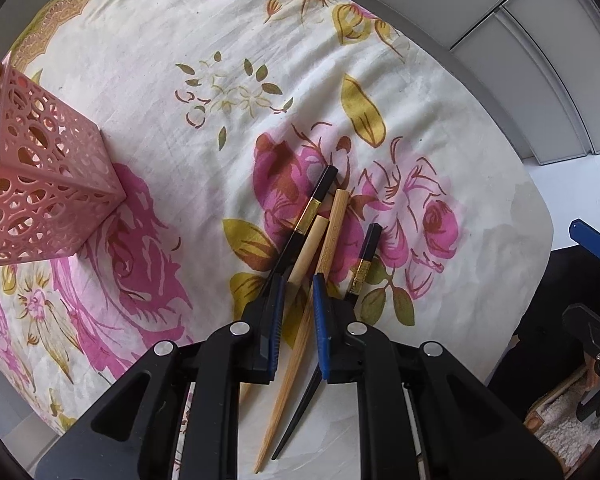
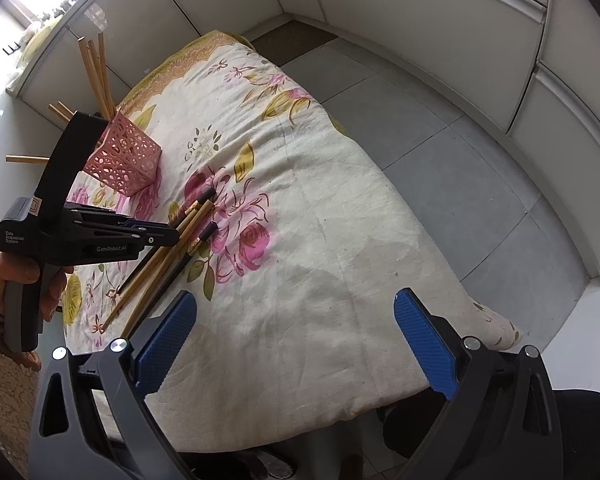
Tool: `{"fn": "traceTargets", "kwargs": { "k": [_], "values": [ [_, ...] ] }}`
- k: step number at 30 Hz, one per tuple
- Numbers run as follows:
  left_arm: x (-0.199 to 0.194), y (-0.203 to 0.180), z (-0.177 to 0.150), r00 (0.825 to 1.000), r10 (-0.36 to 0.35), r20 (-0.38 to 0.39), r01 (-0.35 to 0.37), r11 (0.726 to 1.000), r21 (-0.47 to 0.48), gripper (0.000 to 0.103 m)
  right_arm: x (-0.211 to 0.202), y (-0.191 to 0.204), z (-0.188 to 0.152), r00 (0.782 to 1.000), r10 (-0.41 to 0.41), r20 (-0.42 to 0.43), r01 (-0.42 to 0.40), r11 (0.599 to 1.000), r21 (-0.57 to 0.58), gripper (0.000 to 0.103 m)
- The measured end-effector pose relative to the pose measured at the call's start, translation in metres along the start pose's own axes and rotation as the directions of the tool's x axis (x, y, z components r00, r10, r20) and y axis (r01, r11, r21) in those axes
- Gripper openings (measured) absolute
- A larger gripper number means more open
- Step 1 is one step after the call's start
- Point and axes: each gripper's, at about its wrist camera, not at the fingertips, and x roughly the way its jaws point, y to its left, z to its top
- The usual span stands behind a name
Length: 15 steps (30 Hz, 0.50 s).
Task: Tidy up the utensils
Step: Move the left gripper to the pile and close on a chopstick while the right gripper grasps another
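My left tongs hide the chopsticks' middles. Four chopsticks, two bamboo and two black with gold bands, lie bunched on the floral-clothed surface, right of the pink holder. Left tongs partly open, straddling a bamboo one, contact unclear. Right tongs wide open, empty.

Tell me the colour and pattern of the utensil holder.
The utensil holder is pink, pierced with a lattice of circular cutouts; the left wrist view shows it best.

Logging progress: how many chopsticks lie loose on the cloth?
4, bunched under the left gripper: one black chopstick leftmost, two bamboo chopsticks middle, another black rightmost. More may be hidden.
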Motion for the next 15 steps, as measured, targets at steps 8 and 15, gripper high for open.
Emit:
{"fn": "traceTargets", "kwargs": {
  "k": [8,15],
  "values": [
    [0.007,0.022,-0.005,0.999,-0.040,-0.026,0.040,0.999,-0.002,0.014,0.007,0.005,0.004,0.999,0.024,-0.030,-0.024,1.000,0.006,0.096],
    [0.012,-0.008,-0.006,0.994,0.105,0.038,-0.108,0.991,0.075,0.007,0.036,0.017,0.034,0.967,0.207,-0.150,-0.175,0.964,0.203,0.096]
  ]
}}
